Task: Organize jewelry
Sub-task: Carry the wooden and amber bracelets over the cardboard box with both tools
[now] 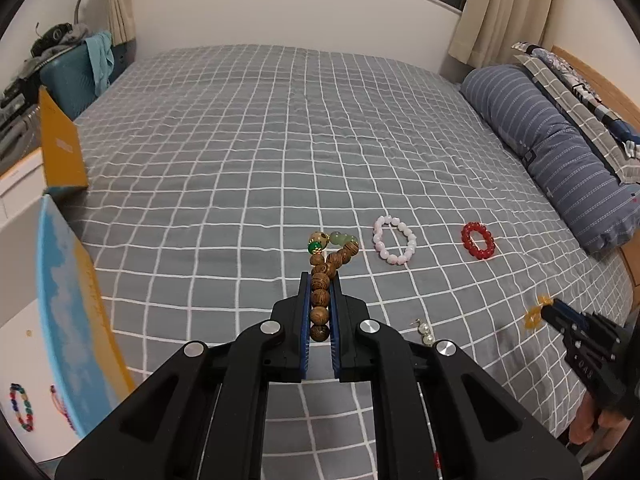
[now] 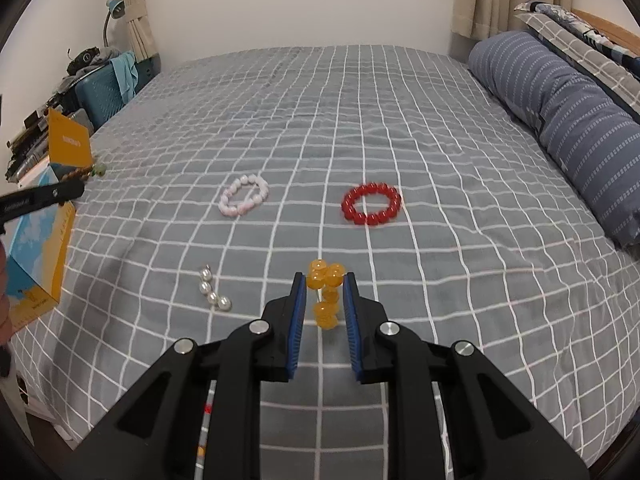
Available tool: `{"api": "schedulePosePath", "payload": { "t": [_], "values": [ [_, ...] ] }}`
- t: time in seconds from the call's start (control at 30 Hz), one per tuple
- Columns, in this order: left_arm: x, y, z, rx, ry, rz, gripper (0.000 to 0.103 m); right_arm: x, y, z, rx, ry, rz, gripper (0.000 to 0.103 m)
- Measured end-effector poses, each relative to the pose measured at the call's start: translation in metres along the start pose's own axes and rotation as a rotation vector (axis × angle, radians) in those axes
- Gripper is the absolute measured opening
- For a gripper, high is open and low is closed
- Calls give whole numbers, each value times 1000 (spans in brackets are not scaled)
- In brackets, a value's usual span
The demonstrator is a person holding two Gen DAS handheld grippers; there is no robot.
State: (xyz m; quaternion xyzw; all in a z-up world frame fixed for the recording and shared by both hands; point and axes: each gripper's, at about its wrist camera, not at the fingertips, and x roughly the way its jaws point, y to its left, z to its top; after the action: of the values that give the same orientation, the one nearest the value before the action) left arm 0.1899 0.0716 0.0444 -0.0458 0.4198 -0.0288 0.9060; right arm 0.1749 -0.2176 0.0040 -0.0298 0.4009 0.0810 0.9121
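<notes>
From your left wrist camera, your left gripper is clenched on the wooden bead bracelet, whose brown grained beads run in a line between the blue pads, long axis straight ahead along the fingers; its far end, with a gold bead, a green bead and pale green stones, curls past the fingertips above the grey checked bedspread. Ahead and to the right lie the pink bracelet and, well apart from it, the red bracelet, both flat rings. The pearl strand lies just right of your gripper. The bed is bare across its far half; the striped bolster closes the right side, and the blue and yellow box stands at the left edge, with beaded pieces in its white inside. Your right gripper shows at the right edge with yellow beads at its tip. From your right wrist camera, that gripper is grasping the yellow bracelet, translucent amber beads bunched at the fingertips with a few hanging below, long axis roughly along the fingers. The pearl strand lies to its left, running away from you; the pink and red rings lie further out, open bedspread beyond them. Your left gripper enters from the left beside the box.
</notes>
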Motion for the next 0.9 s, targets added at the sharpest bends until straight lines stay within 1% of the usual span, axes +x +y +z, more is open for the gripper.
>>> {"api": "schedulePosePath", "payload": {
  "t": [0.17, 0.27, 0.47, 0.63, 0.73, 0.9],
  "values": [
    [-14, 8, -2, -9, -6, 31, 7, -2, 9, 15, 4, -9, 24, 18],
    [-22, 16, -3, -22, -10, 38, 7, -1, 14, 24, 12, -5, 42, 18],
    [-43, 36, -7, -37, -25, 77, 7, 1, 36, 45, 0, -17, 67, 18],
    [-58, 60, -6, -70, -34, 94, 7, 3, 67, 64, -33, -29, 95, 18],
    [-67, 77, -4, -85, -43, 128, 7, 2, 88, 73, -50, -32, 112, 18],
    [-81, 101, -4, -113, -57, 150, 7, -3, 126, 88, -84, -44, 149, 18]
  ]
}}
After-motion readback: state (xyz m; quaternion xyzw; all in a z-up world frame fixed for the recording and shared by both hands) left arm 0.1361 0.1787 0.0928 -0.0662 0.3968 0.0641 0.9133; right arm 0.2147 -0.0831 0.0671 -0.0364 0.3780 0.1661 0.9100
